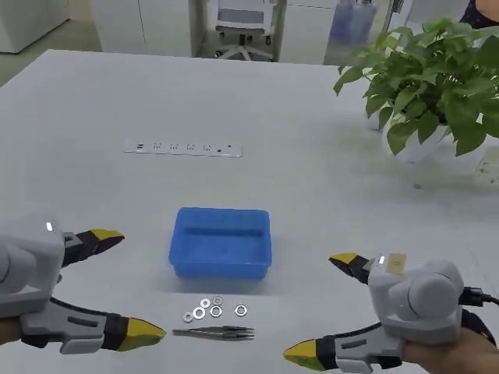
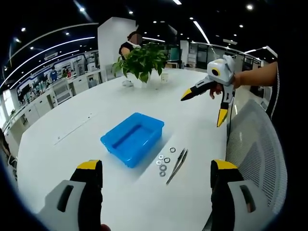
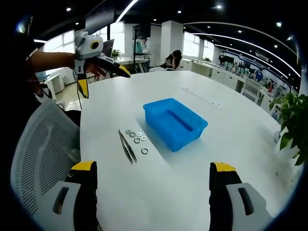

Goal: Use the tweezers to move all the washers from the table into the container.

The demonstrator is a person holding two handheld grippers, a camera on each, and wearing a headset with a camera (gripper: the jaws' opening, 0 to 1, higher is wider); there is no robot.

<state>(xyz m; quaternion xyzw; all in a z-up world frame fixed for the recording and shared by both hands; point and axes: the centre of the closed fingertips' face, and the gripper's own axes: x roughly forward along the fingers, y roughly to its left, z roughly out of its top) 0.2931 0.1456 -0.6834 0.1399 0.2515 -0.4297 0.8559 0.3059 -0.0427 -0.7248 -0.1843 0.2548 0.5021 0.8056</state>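
Note:
A blue container (image 1: 221,243) sits on the white table (image 1: 93,101), with nothing seen inside. Just in front of it lie several small metal washers (image 1: 210,308), and steel tweezers (image 1: 214,333) rest flat on the table below them. My left gripper (image 1: 131,284) hovers open at the lower left, well apart from the tweezers. My right gripper (image 1: 318,308) is open at the lower right. The left gripper view looks across the washers (image 2: 163,161), tweezers (image 2: 177,165) and container (image 2: 132,137). The right gripper view has the washers (image 3: 136,139), tweezers (image 3: 127,147) and container (image 3: 174,122).
A white power strip (image 1: 183,148) lies behind the container. A potted plant (image 1: 437,78) stands at the far right, with an office chair (image 1: 242,27) beyond the table. A mesh chair back (image 2: 255,144) is at the table's near edge.

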